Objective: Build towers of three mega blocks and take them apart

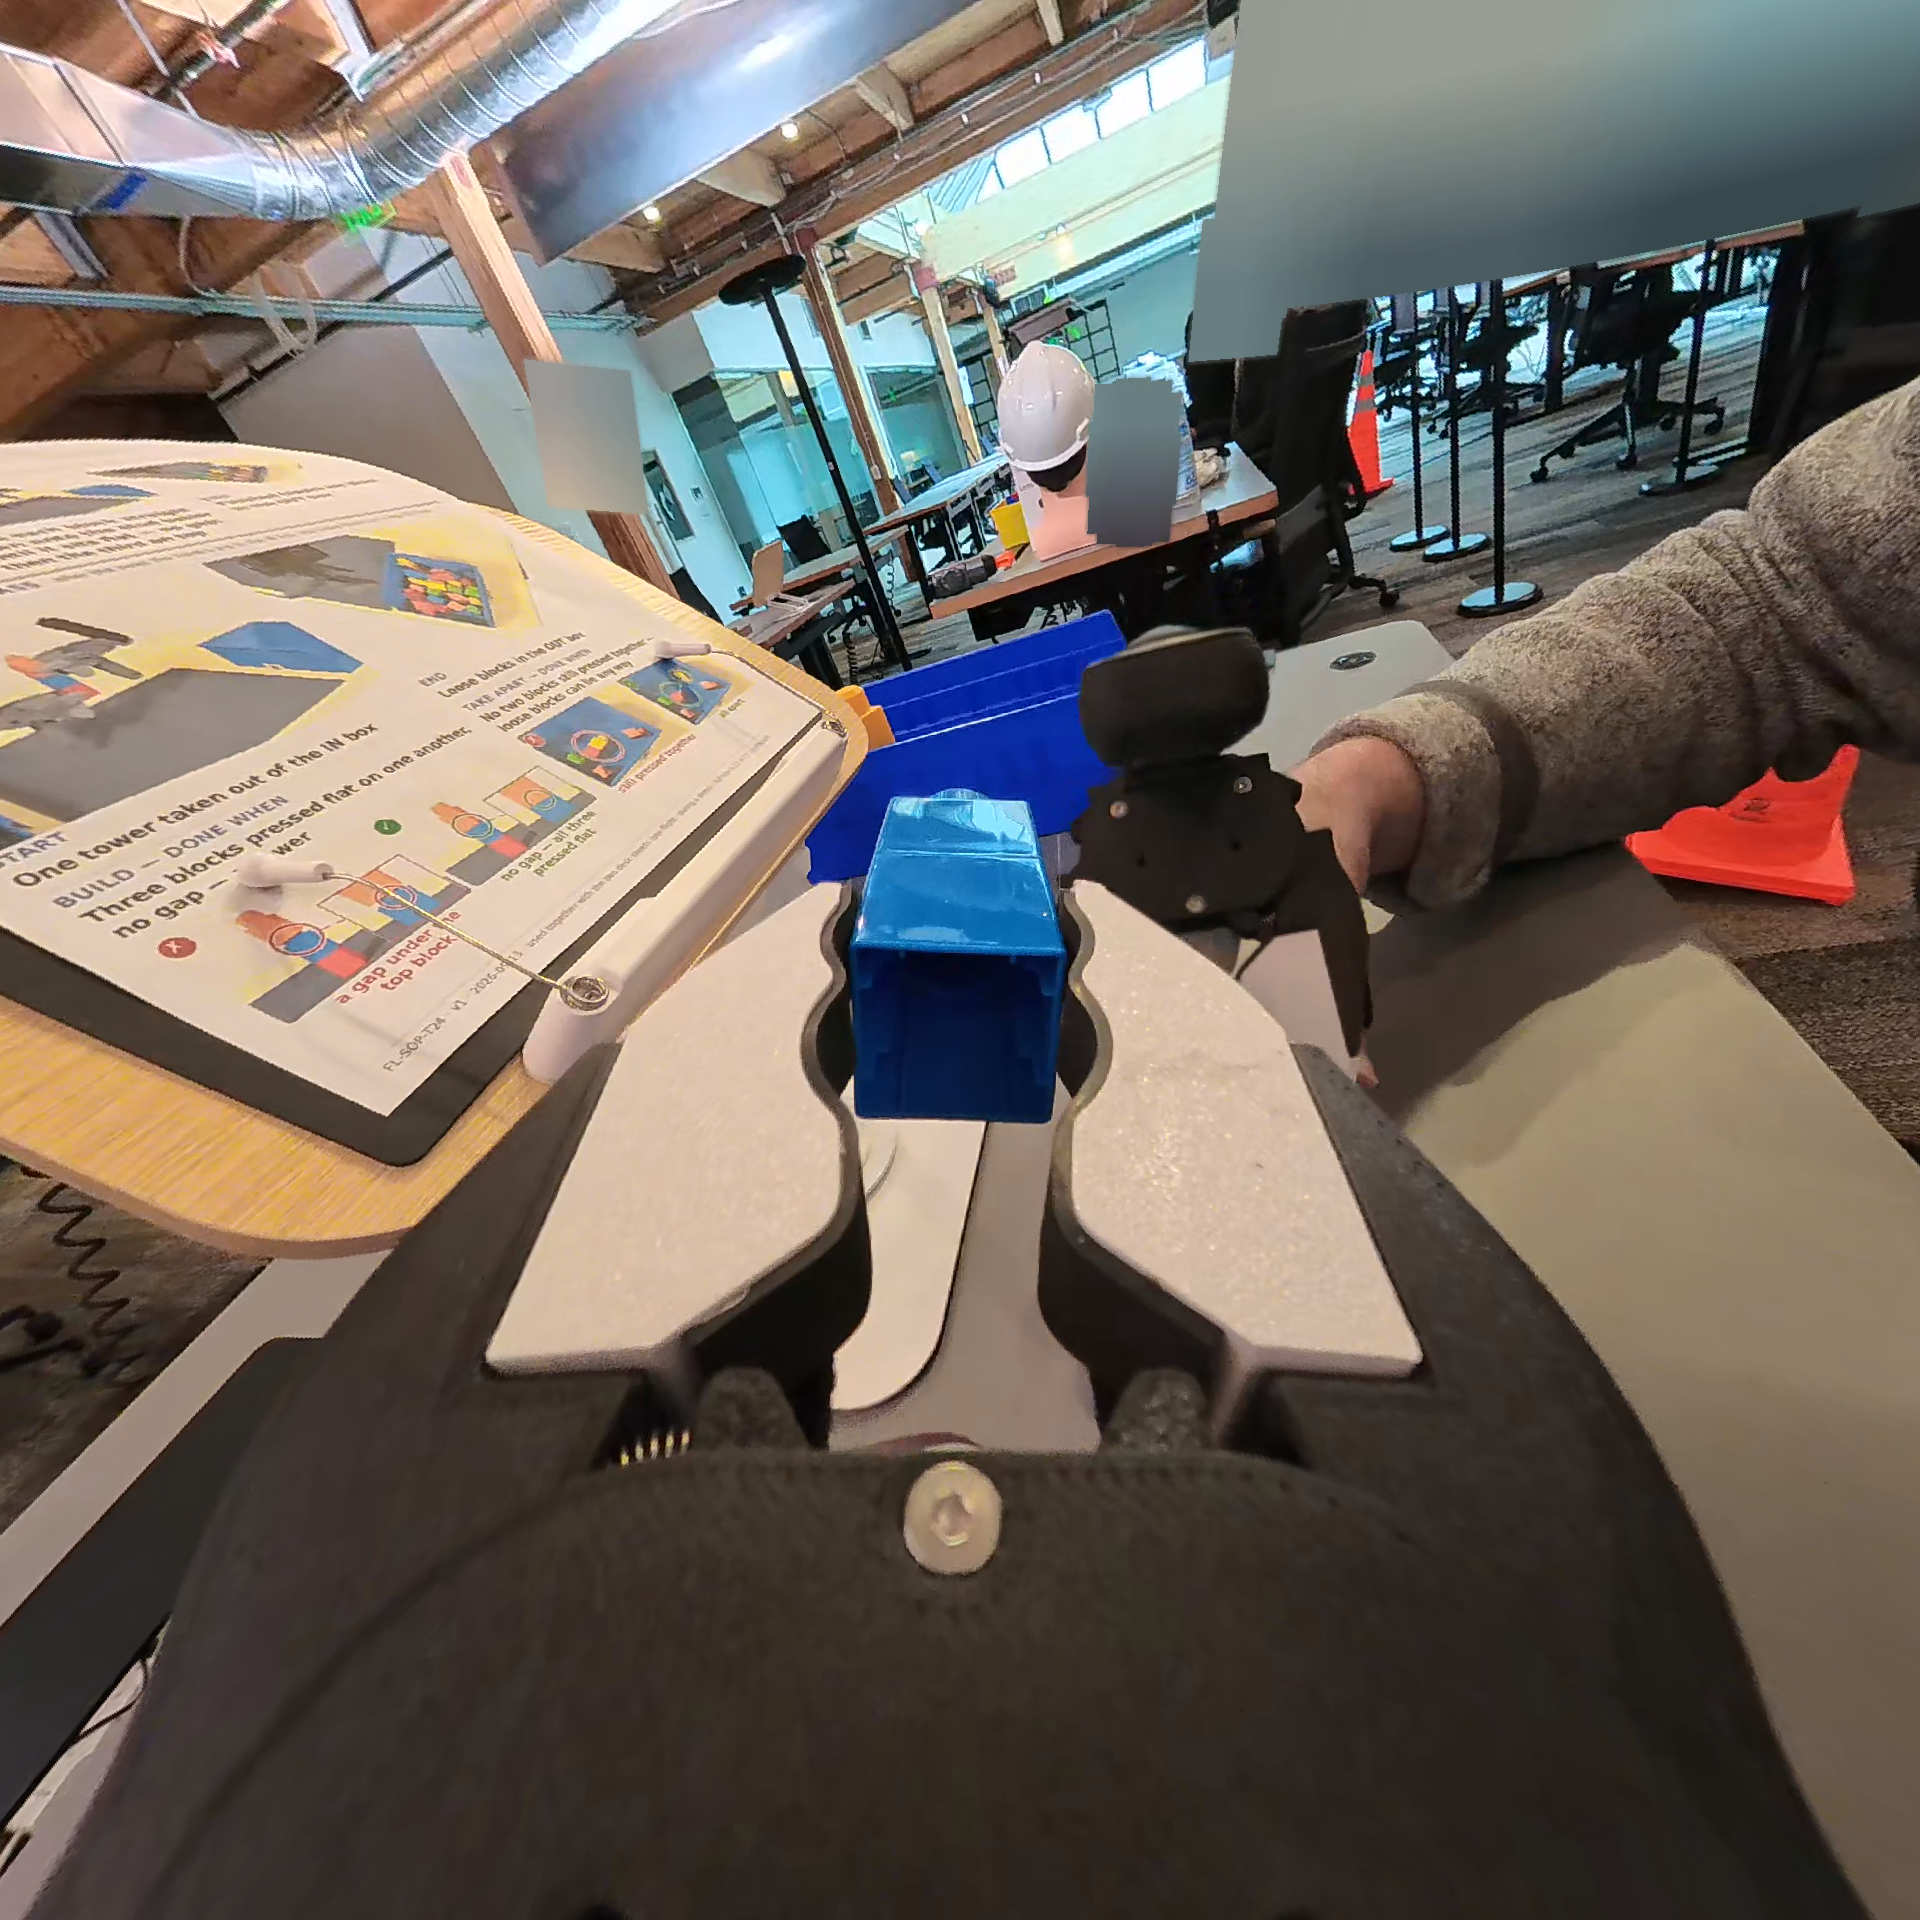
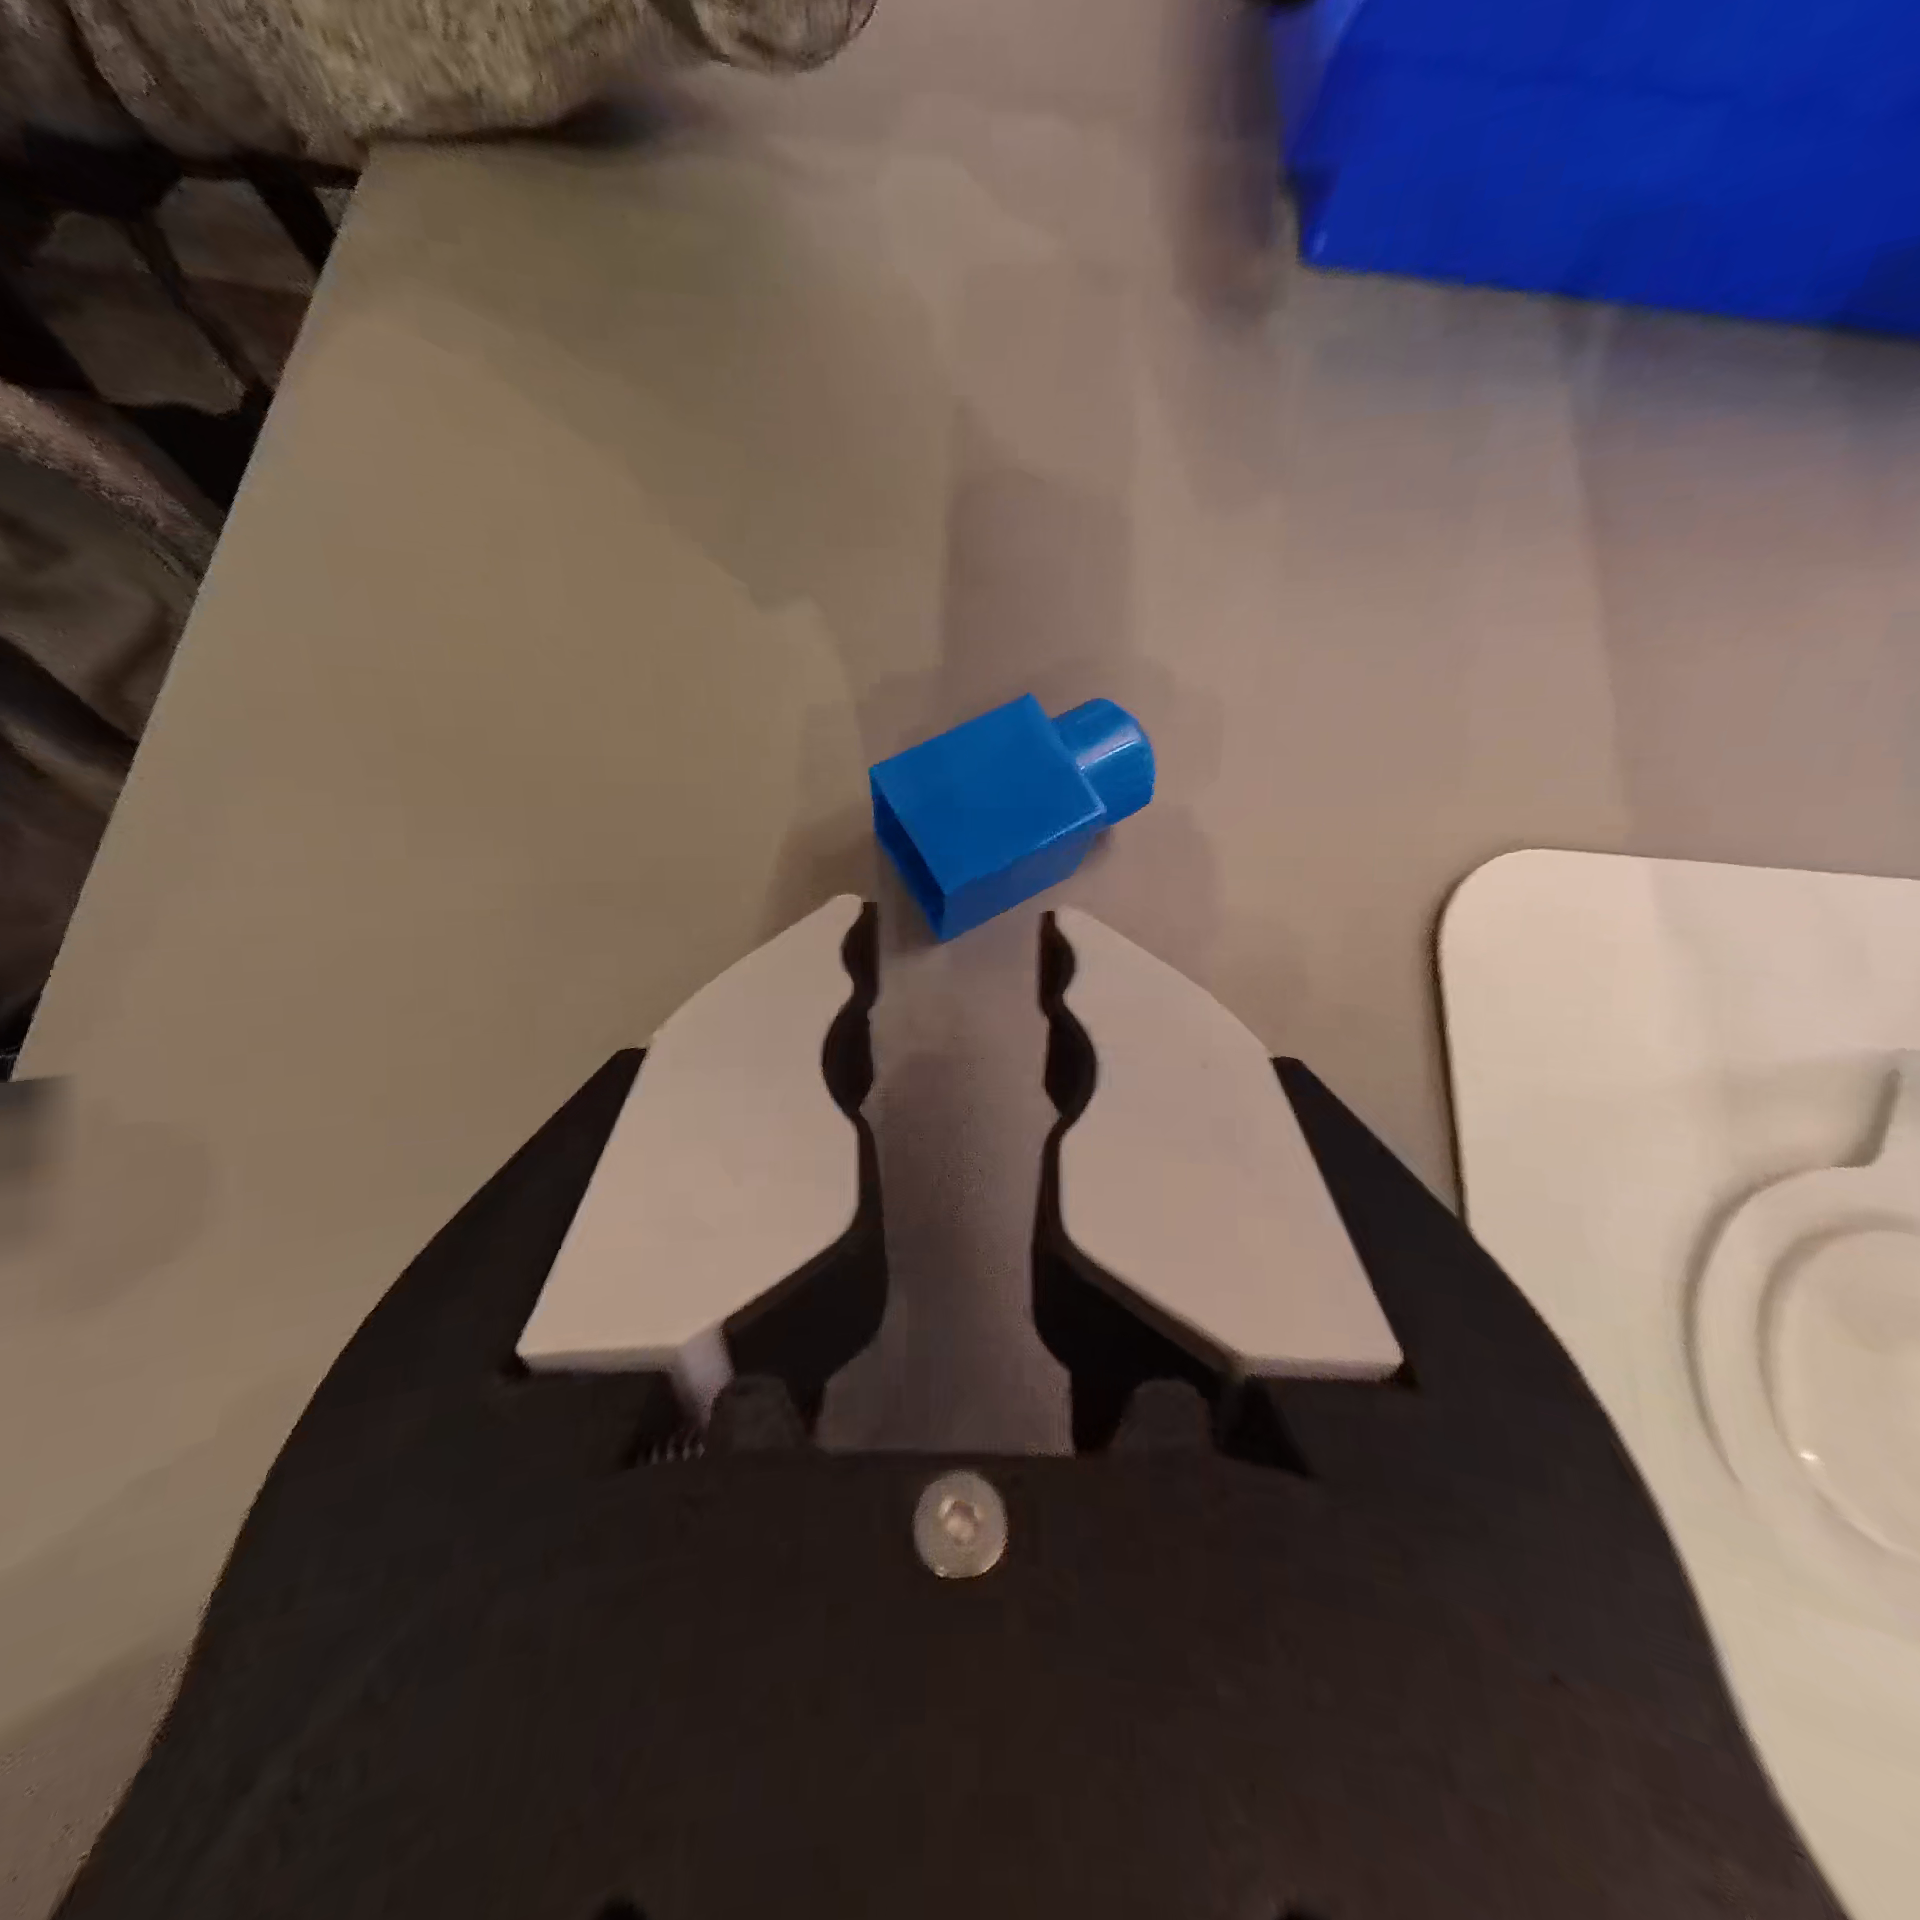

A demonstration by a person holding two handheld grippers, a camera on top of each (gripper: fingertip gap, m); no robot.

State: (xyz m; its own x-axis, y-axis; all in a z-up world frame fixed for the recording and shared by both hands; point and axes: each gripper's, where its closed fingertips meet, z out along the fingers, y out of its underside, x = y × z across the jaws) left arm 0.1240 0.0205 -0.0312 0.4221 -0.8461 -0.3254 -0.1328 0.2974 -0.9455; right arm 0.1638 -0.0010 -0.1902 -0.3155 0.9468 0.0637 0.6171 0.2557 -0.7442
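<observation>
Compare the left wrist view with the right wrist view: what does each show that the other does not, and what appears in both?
Only the left wrist view: the left gripper clamped on a blue block, an instruction sheet, a white hard hat and the room behind. Only the right wrist view: a blue block lying on its side on the table, just beyond the open right gripper's own fingertips. Both: the grey table, the blue bin.

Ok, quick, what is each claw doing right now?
Left claw: shut on a blue block.
Right claw: open, empty; another blue block lies on the table just ahead.
</observation>
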